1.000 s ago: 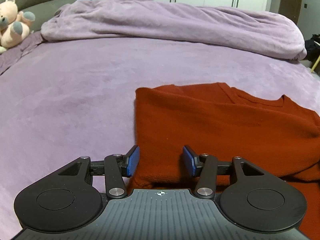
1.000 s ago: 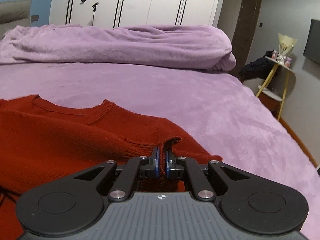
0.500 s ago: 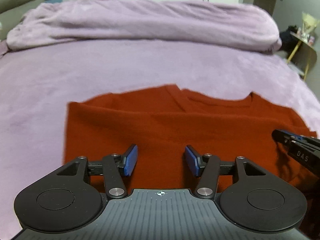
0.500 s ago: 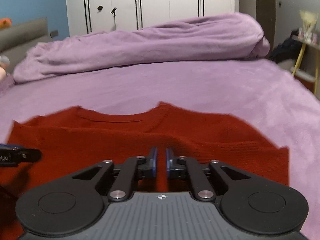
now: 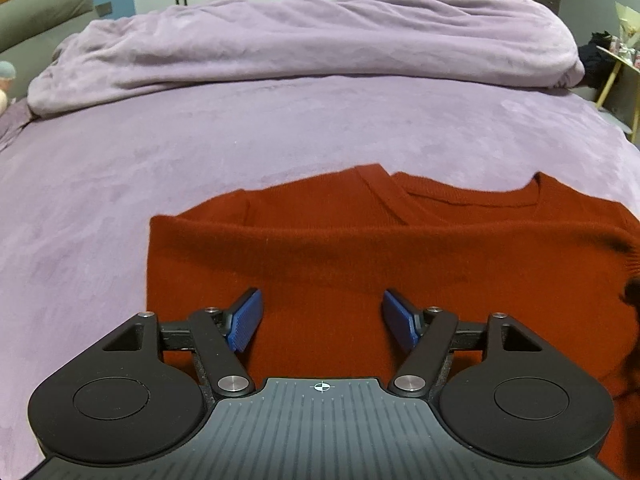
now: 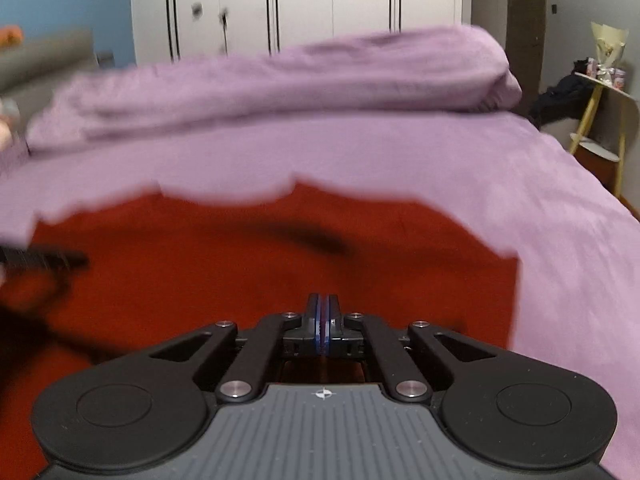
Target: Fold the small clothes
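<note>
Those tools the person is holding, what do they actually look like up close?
Both look alike. The left tool and the right tool each have a matte black frame with two round, disc-like lobes, angled black link arms on silver pivot pins, and two fingers faced with ribbed blue pads. Below sits a grey ribbed plate with a small crosshair mark. No cables, hands or sleeves show.

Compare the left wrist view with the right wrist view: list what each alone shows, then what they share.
Left wrist only: the left gripper, jaws just opened wide with nothing between them, and the sharp neckline.

Right wrist only: the right gripper, jaws shut, and the sweater's right edge.

Shared: the red sweater, purple bed, heaped blanket, white wardrobe, side table.
</note>
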Motion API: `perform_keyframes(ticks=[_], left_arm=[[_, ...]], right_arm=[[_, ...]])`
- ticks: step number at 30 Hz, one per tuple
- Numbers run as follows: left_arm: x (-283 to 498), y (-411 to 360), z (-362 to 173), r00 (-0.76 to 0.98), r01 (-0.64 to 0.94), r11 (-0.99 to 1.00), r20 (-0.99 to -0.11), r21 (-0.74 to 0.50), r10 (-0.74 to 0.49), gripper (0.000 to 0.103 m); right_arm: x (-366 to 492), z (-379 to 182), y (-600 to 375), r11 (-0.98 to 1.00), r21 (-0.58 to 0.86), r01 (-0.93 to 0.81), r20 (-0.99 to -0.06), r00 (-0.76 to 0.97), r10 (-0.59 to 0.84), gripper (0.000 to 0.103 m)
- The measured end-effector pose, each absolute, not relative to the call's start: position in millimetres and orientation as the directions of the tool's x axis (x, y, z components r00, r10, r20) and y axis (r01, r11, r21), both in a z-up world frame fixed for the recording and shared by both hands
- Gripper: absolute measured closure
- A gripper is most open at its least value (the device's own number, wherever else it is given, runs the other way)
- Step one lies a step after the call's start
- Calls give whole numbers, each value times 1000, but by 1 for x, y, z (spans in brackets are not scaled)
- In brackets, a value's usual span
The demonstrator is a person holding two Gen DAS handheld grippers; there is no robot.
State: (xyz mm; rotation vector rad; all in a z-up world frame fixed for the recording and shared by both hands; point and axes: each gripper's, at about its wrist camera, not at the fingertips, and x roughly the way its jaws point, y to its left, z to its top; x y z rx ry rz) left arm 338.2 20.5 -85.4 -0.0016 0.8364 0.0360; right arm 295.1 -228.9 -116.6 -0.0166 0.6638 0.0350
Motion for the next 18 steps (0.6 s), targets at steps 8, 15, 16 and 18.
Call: perform_keyframes(ticks=[8, 15, 16, 18], left_arm=[[331, 22, -81, 635, -39, 999, -771, 33, 51, 21], [283, 52, -71, 605, 6, 1000, -796, 5, 0, 21], [268, 58, -69, 611, 18, 1000, -792, 8, -4, 22], [227, 71, -63, 625, 53, 998, -780, 30, -10, 22]], right_arm=[[294, -119, -238, 997, -71, -20, -603, 797, -27, 103], [256, -99, -240, 983, -184, 30, -616, 775, -139, 67], [238, -94, -247, 987, -156, 30, -621, 774, -122, 59], [199, -86, -259, 998, -58, 6, -638, 769, -42, 54]])
